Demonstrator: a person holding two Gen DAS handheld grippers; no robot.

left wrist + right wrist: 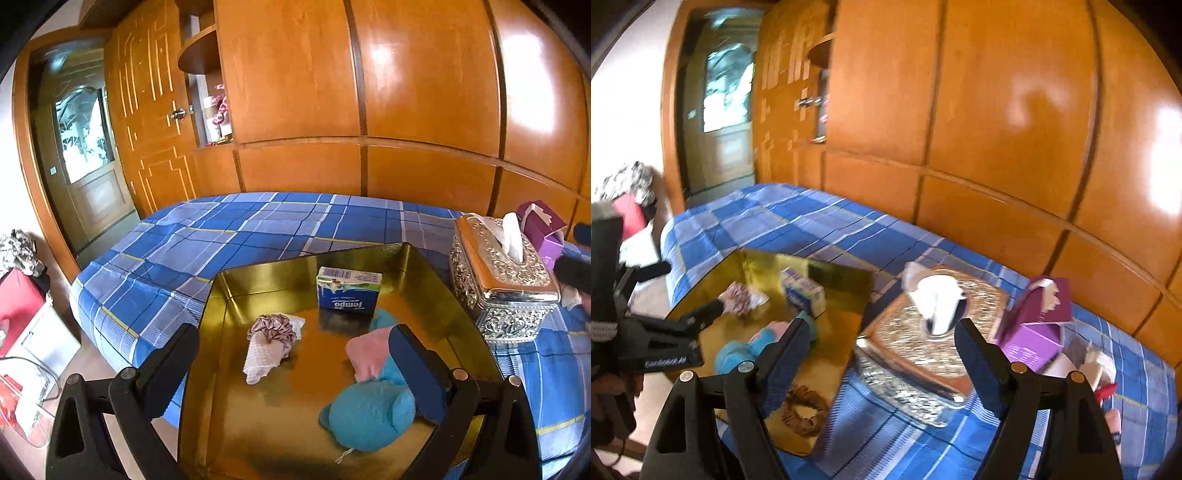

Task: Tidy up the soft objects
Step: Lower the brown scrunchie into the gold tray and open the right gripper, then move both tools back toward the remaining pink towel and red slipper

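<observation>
Two tools (295, 363) (882, 354) spread, two scrunchies (272, 328) (805, 410)

Two pairs of black tongs. Left tongs (295, 363): matte black plastic arms with triangular cut-outs, round metal pivot pins, dark blue textured pads (417, 373). Right tongs (882, 354): same black frame, brass-coloured pins, blue ribbed pads (979, 365). Seen from the right wrist view, pale lettering along the left tongs' side, too blurred to read.

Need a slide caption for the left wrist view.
Open left claw over gold tray holding teal plush, scrunchie, tissue pack.
</observation>
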